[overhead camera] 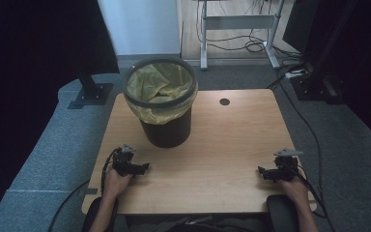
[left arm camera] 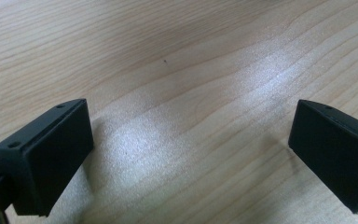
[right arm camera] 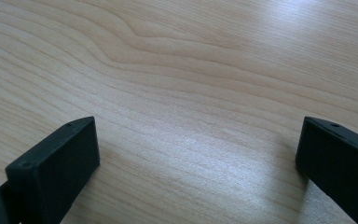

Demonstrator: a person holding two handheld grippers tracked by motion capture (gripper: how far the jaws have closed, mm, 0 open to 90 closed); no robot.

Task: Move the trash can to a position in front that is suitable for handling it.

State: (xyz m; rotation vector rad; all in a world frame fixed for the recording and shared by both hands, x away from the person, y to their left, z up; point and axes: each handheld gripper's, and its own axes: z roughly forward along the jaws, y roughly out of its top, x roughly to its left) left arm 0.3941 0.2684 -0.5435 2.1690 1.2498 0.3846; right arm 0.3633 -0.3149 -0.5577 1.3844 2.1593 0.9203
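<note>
Left hand-held gripper (overhead camera: 144,167) sits low in the lower left of the high view, resting on the surface (overhead camera: 222,145), jaws spread wide with nothing between them. In the left gripper view only bare wood grain (left arm camera: 182,102) lies between the two black jaws. Right hand-held gripper (overhead camera: 261,170) sits in the lower right of the high view, near the surface's right edge, jaws likewise wide and holding nothing; the right gripper view shows plain wood (right arm camera: 191,116) between them. Both grippers point inward toward each other, well apart. Nearest item: a black bin (overhead camera: 166,130) lined with a yellow bag (overhead camera: 157,84), upright, upper left of centre, just above the left hand-held gripper, not touching it. A small dark round hole (overhead camera: 224,102) marks the surface near its far edge.
</note>
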